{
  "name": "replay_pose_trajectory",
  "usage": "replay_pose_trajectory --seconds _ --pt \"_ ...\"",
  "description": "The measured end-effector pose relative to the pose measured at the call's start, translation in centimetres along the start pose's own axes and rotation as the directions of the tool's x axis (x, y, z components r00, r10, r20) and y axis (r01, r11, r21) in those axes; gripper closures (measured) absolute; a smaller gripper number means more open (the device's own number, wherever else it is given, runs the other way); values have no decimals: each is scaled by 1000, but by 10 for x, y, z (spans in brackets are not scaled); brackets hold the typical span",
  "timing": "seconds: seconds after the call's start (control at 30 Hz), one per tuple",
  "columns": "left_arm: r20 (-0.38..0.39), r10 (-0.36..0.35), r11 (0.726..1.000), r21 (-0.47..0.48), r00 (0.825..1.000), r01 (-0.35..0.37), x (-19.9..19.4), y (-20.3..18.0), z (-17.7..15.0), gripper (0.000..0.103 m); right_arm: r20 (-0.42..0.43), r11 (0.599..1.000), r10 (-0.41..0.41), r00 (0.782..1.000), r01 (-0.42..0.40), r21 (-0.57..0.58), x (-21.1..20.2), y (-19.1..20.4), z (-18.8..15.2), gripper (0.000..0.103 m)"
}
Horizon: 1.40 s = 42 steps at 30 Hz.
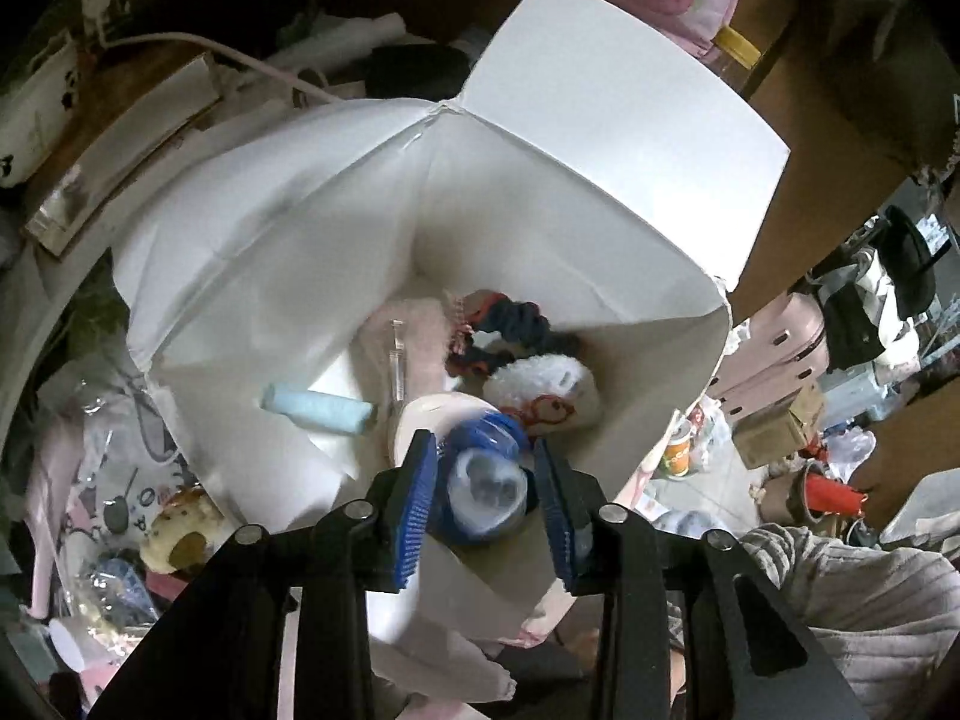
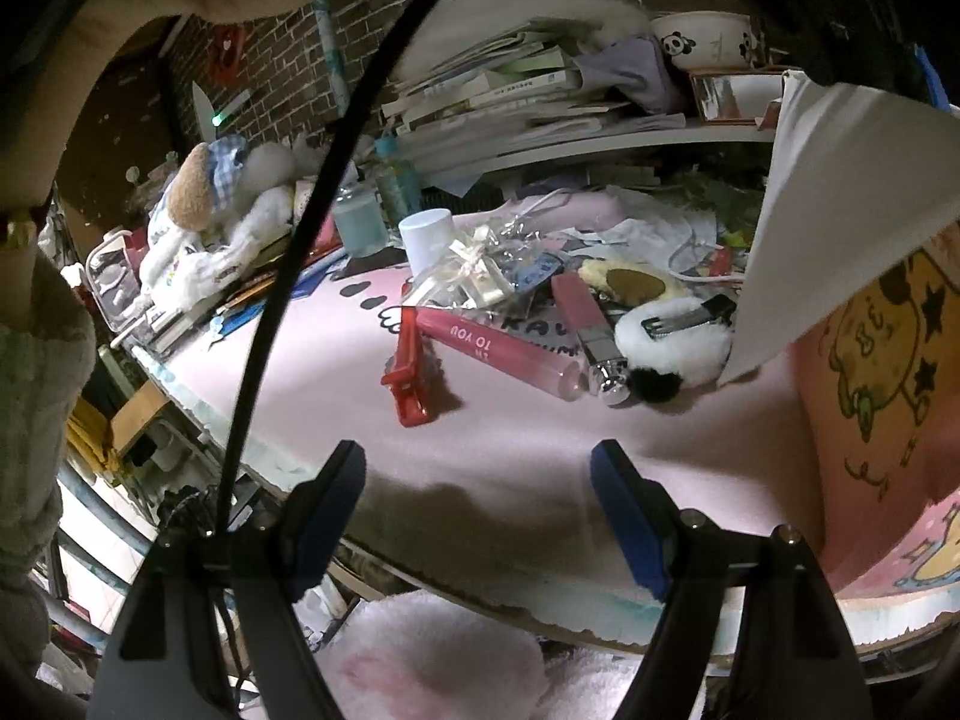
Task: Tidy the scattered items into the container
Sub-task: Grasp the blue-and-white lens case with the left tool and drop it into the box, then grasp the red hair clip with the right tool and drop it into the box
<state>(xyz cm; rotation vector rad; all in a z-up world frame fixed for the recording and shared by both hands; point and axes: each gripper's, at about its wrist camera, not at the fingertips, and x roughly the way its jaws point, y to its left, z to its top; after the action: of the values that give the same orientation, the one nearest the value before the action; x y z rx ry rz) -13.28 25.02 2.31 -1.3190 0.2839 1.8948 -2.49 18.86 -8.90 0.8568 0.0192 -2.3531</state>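
Note:
My left gripper (image 1: 485, 480) hangs over the open white box (image 1: 288, 276). A blue-capped clear bottle (image 1: 486, 483) sits between its jaws, which stand slightly apart from it. In the box lie a light blue tube (image 1: 321, 410), a dark scrunchie (image 1: 510, 330) and a white plush (image 1: 549, 387). My right gripper (image 2: 480, 510) is open and empty above the pink mat (image 2: 510, 426). On the mat lie a red clip (image 2: 410, 369), a pink tube (image 2: 501, 351), a lip gloss (image 2: 591, 330) and a panda fluffy clip (image 2: 678, 339). The box's pink outside (image 2: 888, 396) is at the right.
A white cup (image 2: 427, 237), a wrapped gift bag (image 2: 486, 273), a stuffed dog (image 2: 210, 204) and stacked books (image 2: 516, 96) crowd the back of the table. A black cable (image 2: 312, 204) hangs across the right wrist view. A round cookie-like toy (image 1: 183, 534) lies left of the box.

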Motion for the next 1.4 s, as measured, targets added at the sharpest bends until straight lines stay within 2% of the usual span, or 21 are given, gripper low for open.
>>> replay_pose_trajectory --seconds 0.03,0.17,0.33,0.43,0.53,0.63,0.7,0.73,0.77,0.87,0.93,1.0,1.07,1.17,1.27,1.37,1.4 --pt "3 3 1000 -5 1000 -3 -1 0 0 64 -2 1000 1 1000 -1 -1 0 0 0 28" --pt "9 16 1000 -25 1000 -16 -3 0 0 60 -1 1000 0 1000 0 -2 0 0 0 28" --pt "77 37 999 -34 996 -34 -25 -5 -7 41 4 1000 -9 1000 9 -4 1 1 1 28" --pt "170 72 997 -52 983 -64 -51 -3 -20 25 5 1000 -10 1000 10 -12 3 3 1 28" --pt "261 151 988 -78 954 -135 -77 2 -39 19 12 1000 -6 1000 7 -29 3 6 1 28" --pt "337 285 957 -151 897 -247 -102 14 -67 16 20 998 -3 1000 4 -61 5 12 2 28" --pt "354 393 916 -236 849 -326 -114 27 -87 16 29 997 3 1000 -1 -76 6 15 2 28" --pt "353 451 886 -287 820 -364 -118 34 -97 16 34 996 9 999 -6 -84 7 16 3 28" --pt "346 516 847 -344 784 -406 -121 42 -110 16 39 996 12 999 -9 -91 8 17 3 28" --pt "308 654 736 -469 690 -488 -128 62 -144 16 42 993 22 999 -17 -113 13 21 4 31" --pt "275 709 677 -523 650 -517 -129 75 -168 16 44 993 35 998 -30 -118 17 21 5 40" --pt "240 744 629 -569 624 -531 -128 90 -188 16 43 991 46 998 -40 -125 22 22 7 43" --pt "210 762 593 -606 612 -530 -126 103 -206 16 43 991 53 998 -47 -126 27 24 10 48" --pt "164 769 556 -648 618 -521 -118 124 -231 16 27 991 65 998 -61 -117 38 25 15 56" --pt "127 759 537 -677 639 -503 -107 134 -247 16 12 990 51 999 -49 -129 48 28 18 62" --pt "124 737 539 -702 665 -466 -101 141 -259 16 9 990 36 999 -35 -133 54 31 21 64" --pt "128 732 541 -706 669 -457 -102 141 -262 16 7 990 36 999 -35 -134 55 32 22 70"
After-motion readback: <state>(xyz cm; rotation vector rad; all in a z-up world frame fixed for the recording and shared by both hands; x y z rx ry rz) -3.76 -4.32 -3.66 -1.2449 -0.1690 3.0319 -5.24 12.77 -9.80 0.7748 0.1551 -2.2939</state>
